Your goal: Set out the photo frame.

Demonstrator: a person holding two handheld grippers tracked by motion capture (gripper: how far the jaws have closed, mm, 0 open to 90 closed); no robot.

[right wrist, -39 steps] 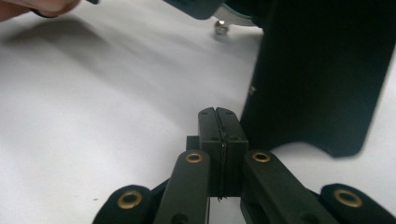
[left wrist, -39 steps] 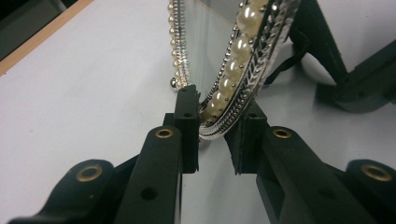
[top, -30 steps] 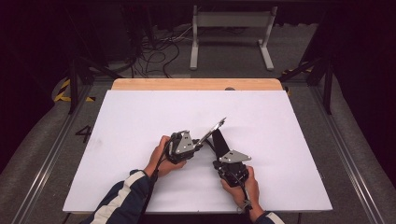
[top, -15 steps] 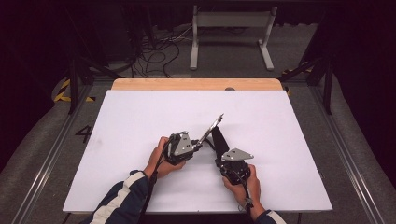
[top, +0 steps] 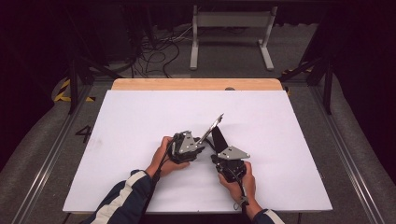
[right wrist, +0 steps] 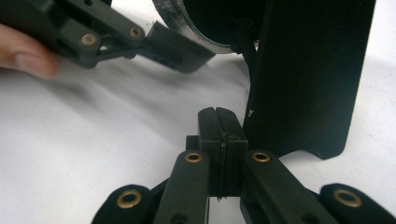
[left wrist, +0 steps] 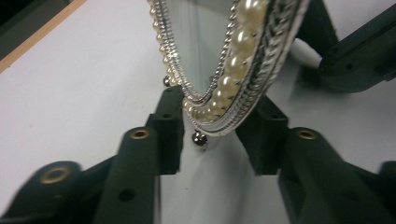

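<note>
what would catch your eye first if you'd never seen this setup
A pearl-rimmed oval frame tilted up off the middle of the white table, its lower edge between the jaws of the left gripper. Just behind it, its black stand flap reaches down to the table, with the right gripper shut beside it.

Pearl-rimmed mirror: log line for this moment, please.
left gripper: shut on pearl-rimmed mirror | right gripper: shut beside black stand | mirror tilted above white table
</note>
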